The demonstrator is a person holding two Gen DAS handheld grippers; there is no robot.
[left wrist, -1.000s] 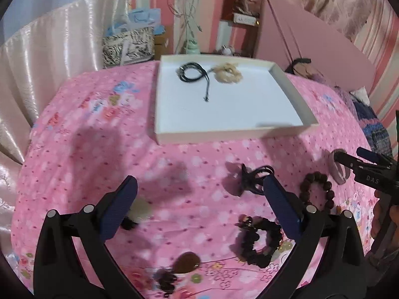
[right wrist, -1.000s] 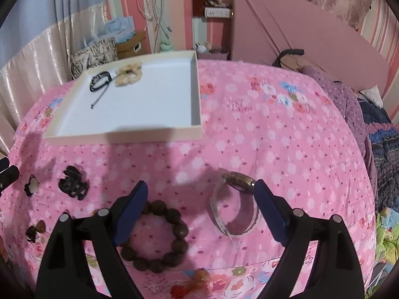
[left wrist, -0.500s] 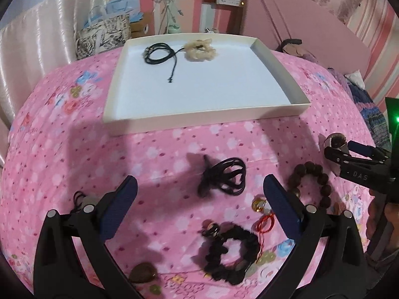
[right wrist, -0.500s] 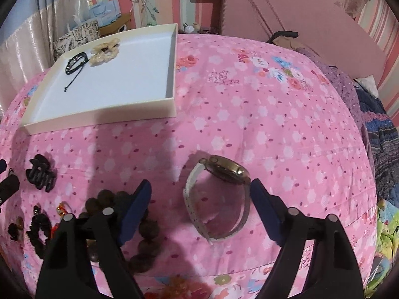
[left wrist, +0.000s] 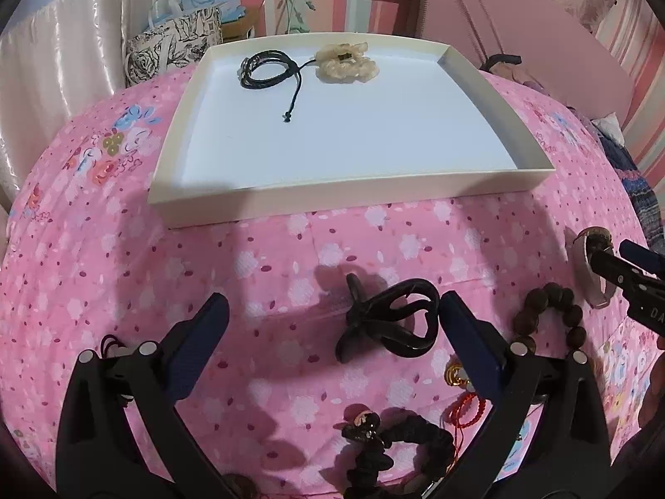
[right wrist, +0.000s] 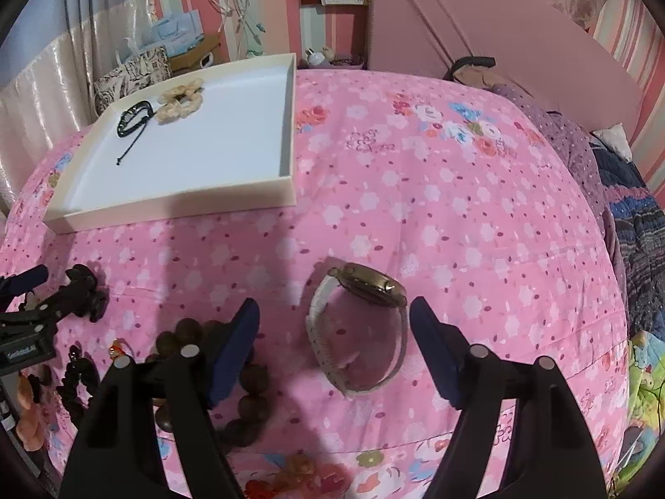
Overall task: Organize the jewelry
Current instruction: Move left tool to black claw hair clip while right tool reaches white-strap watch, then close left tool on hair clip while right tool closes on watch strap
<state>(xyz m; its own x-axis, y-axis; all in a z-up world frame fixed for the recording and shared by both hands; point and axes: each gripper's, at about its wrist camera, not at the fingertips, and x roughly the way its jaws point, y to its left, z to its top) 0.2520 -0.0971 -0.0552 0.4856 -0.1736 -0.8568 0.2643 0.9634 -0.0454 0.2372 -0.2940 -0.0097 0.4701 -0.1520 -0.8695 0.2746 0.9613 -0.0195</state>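
A white tray [left wrist: 291,199] on the pink bedspread holds a black cord bracelet [left wrist: 268,70] and a cream scrunchie [left wrist: 347,62]. My left gripper [left wrist: 332,316] is open, with a black hair claw [left wrist: 390,324] lying between its fingers, close to the right one. A black scrunchie [left wrist: 395,445] and a red charm [left wrist: 461,382] lie nearer. My right gripper [right wrist: 334,320] is open around a wristwatch with a white strap [right wrist: 357,324]. A brown bead bracelet [right wrist: 208,370] lies beside its left finger. The tray [right wrist: 166,203] shows at the upper left.
A patterned bag [left wrist: 174,41] and curtain stand behind the tray. A pink headboard [right wrist: 498,29] and purple bedding [right wrist: 582,158] are at the right. The right gripper's tip [left wrist: 623,270] shows at the left view's right edge.
Both grippers have moved forward and down. The hair claw now lies between the left fingers, and the watch lies between the right fingers. Both stay open.
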